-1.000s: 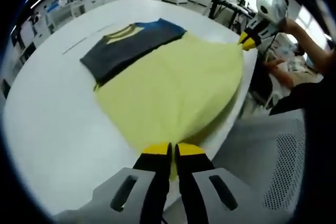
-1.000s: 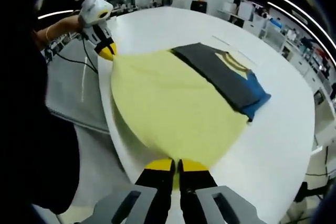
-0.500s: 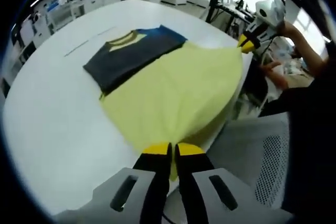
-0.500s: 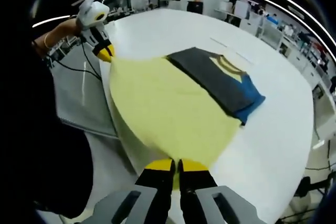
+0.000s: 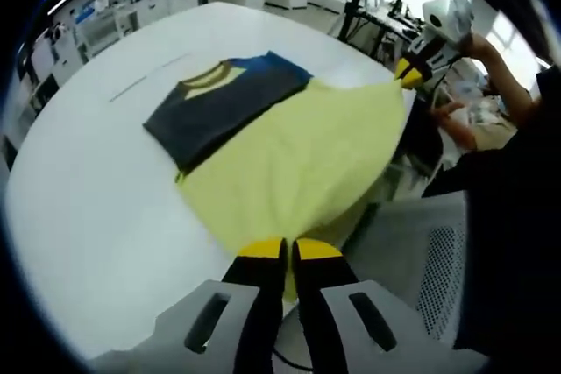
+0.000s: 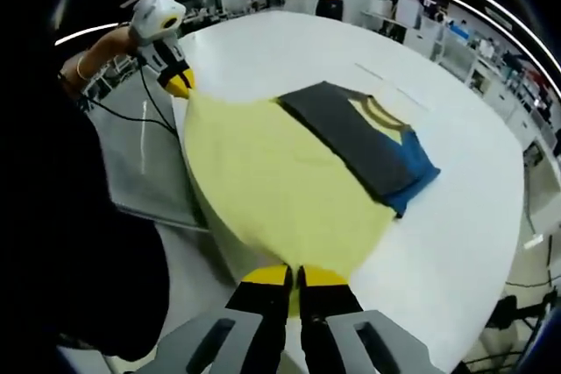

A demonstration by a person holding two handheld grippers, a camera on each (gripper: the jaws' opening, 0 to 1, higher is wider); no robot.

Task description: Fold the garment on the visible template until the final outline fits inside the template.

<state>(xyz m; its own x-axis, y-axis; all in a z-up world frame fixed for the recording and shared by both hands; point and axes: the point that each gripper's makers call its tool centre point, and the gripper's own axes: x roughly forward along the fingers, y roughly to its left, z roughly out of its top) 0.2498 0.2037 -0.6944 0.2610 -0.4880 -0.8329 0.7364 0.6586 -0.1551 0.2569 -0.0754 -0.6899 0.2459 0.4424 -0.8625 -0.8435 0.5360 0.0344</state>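
At the near edge of the round white tabletop (image 5: 79, 216), the left hand-held gripper (image 5: 287, 251) has its yellow-tipped jaws closed on one corner of the pale yellow garment with a dark grey band and blue sleeve (image 5: 289, 151). The right hand-held gripper (image 6: 294, 278) is likewise clamped on the other hem corner. Between them the yellow hem is pulled taut past the tabletop's rim, above a grey mesh chair (image 5: 438, 278). Farther in, the garment's grey band, yellow collar and blue sleeve lie flat on the tabletop. Beyond and beside the garment, bare white surface stretches to the far rim, crossed by a thin dark template line (image 5: 145, 85).
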